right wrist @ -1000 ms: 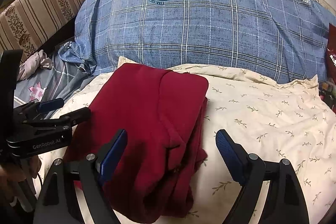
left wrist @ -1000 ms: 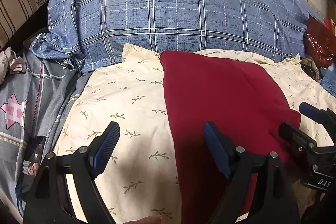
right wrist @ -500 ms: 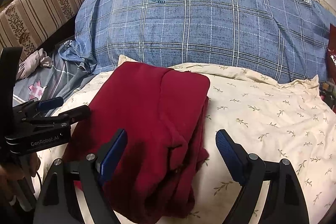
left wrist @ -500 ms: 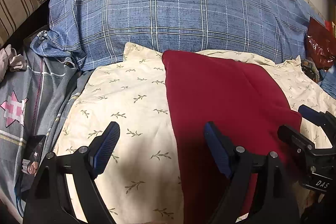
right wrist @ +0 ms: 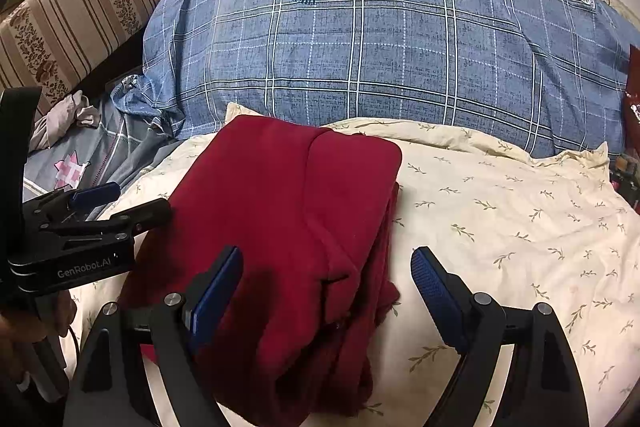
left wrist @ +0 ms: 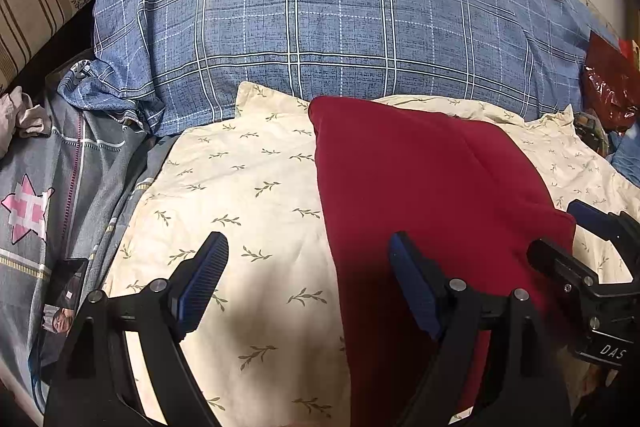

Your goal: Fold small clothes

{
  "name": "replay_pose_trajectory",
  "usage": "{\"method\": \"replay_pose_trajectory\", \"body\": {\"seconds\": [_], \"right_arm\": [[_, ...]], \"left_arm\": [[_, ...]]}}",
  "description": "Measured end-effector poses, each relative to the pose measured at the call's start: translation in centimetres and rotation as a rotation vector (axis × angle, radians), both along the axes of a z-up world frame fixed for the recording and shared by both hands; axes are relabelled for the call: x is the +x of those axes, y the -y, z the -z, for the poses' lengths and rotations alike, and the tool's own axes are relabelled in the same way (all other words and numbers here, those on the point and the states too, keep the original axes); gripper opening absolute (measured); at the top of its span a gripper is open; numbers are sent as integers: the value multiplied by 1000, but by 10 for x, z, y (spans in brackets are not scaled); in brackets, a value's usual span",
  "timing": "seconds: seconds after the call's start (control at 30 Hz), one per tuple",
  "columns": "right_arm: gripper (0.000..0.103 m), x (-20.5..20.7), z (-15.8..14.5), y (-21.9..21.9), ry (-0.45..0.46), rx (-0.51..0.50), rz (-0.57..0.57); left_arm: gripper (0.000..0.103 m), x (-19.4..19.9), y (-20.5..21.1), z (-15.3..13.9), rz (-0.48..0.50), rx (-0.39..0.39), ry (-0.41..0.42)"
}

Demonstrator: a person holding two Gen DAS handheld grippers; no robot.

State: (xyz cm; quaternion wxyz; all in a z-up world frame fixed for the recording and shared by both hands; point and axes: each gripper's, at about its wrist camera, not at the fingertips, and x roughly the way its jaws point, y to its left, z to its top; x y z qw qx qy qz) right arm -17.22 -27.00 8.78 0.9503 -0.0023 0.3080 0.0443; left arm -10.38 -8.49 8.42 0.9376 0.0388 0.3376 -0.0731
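Right now a folded red top [right wrist: 288, 227] lies on a cream sheet with little leaf sprigs [right wrist: 500, 219], which covers the bed. Behind it sits a big blue checked pillow [right wrist: 380, 47] with a round badge on it. The left tongs [left wrist: 308, 279] are spread wide and hold nothing; one blue pad hangs over the cream sheet and the other hangs over the left side of the red top. The right tongs [right wrist: 326, 291] are spread wide too and hold nothing; they hang over the near right edge of the red top, where the folded layers look bunched. To the left lies a grey blanket with a pink star [left wrist: 28, 207]. A striped cushion [right wrist: 72, 27] leans at the far left.
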Motion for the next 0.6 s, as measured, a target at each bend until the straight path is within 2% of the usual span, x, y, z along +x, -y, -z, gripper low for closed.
{"method": "replay_pose_trajectory", "body": {"seconds": [0.43,0.6], "right_arm": [[88,3,1,-2,-3,3,-3],[88,3,-4,7,4,26,17]], "left_arm": [[82,0,1,1,1,2,6],[83,4,-7,0,3,-19,-2]]}}
